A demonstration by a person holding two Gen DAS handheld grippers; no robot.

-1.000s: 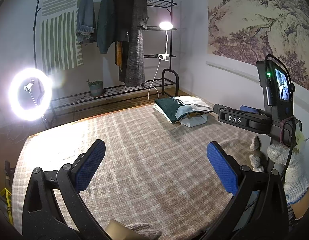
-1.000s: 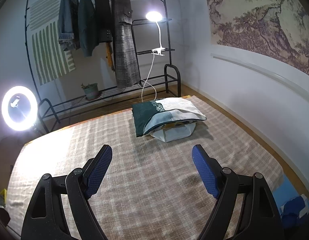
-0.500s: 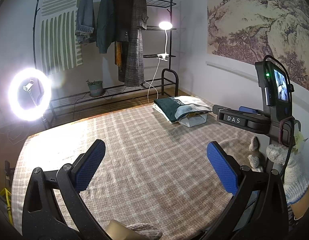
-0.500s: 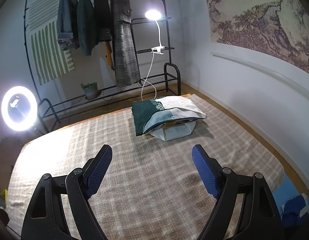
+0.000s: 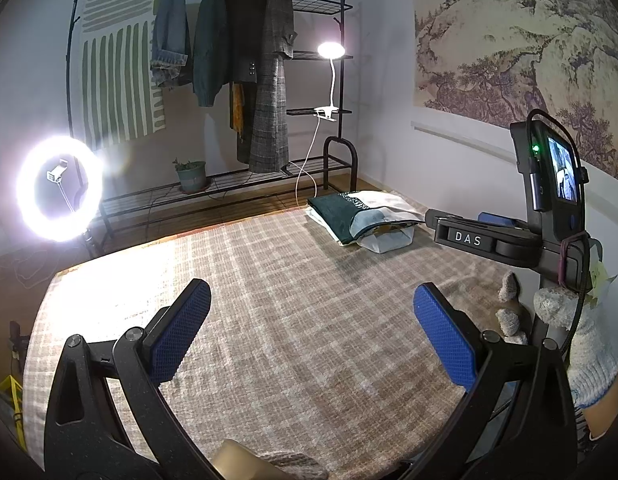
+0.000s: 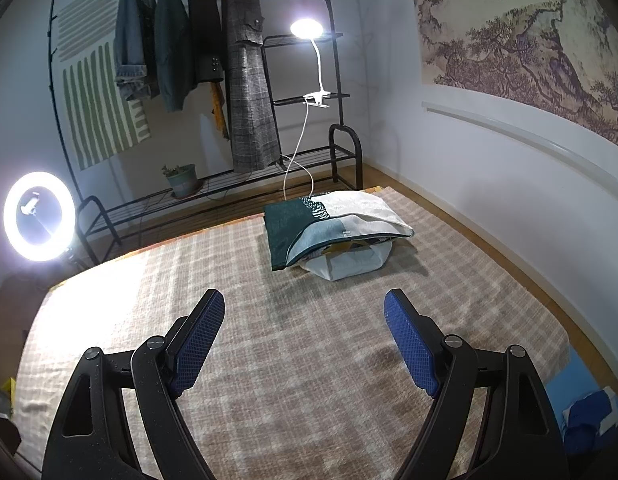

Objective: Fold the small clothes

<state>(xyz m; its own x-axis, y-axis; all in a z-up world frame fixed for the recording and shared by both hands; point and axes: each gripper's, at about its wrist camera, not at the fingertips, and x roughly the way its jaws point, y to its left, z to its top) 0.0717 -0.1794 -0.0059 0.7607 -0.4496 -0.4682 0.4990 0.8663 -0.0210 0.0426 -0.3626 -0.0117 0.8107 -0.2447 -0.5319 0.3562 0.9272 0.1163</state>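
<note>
A stack of folded clothes (image 6: 333, 232) lies on the checked blanket (image 6: 309, 360), well beyond both sets of jaws, which gape wide and empty. Only the left view shows the right gripper (image 5: 481, 236) and a gloved hand (image 5: 581, 344); the left gripper (image 5: 309, 336) appears there alone

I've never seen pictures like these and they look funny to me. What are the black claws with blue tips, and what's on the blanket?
Those claws are grabbing tools, one held in each of a person's hands. A small camera sits on each tool and looks out between its jaws, so one picture comes from the left gripper and one from the right gripper. In the left picture you can see the other tool and a gloved hand holding it. Both tools have their jaws open and hold nothing. On the checked blanket lies a pile of folded clothes, far from the jaws. Behind are a coat rack and a ring light.
</note>
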